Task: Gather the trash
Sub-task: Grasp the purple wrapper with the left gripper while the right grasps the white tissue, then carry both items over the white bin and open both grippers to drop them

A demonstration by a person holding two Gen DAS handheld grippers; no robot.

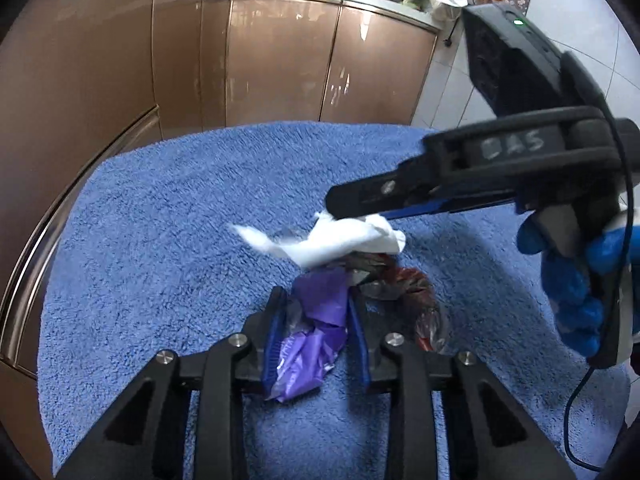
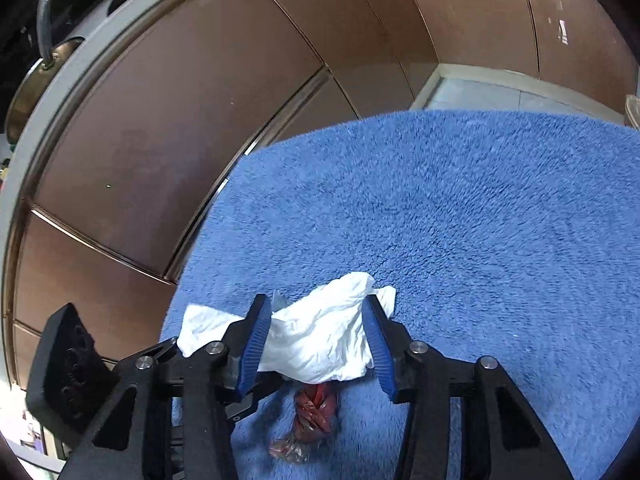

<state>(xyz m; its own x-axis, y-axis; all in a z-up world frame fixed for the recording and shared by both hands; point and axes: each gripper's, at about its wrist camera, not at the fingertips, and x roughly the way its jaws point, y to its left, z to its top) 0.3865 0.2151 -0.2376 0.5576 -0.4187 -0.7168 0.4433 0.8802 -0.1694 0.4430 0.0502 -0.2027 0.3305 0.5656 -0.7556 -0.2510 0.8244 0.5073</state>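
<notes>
Trash sits piled mid-way on the blue towel (image 1: 160,208). Left gripper (image 1: 316,332) jaws narrowed around the purple wrapper (image 1: 316,320), pads touching it. Right gripper (image 2: 316,344) partly open, straddling the white tissue (image 2: 320,336); can't tell if it's pinched. Risks: tissue slipping free; red wrapper (image 2: 312,412) underneath left behind or dragged along.

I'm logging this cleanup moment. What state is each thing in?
Purple wrapper: crumpled, pinched between the left gripper's pads.
White tissue: crumpled, between the right gripper's pads, touching both.
Red wrapper: twisted, lying loose on the towel.
Blue towel: spread flat.
Cabinet doors: closed.
</notes>
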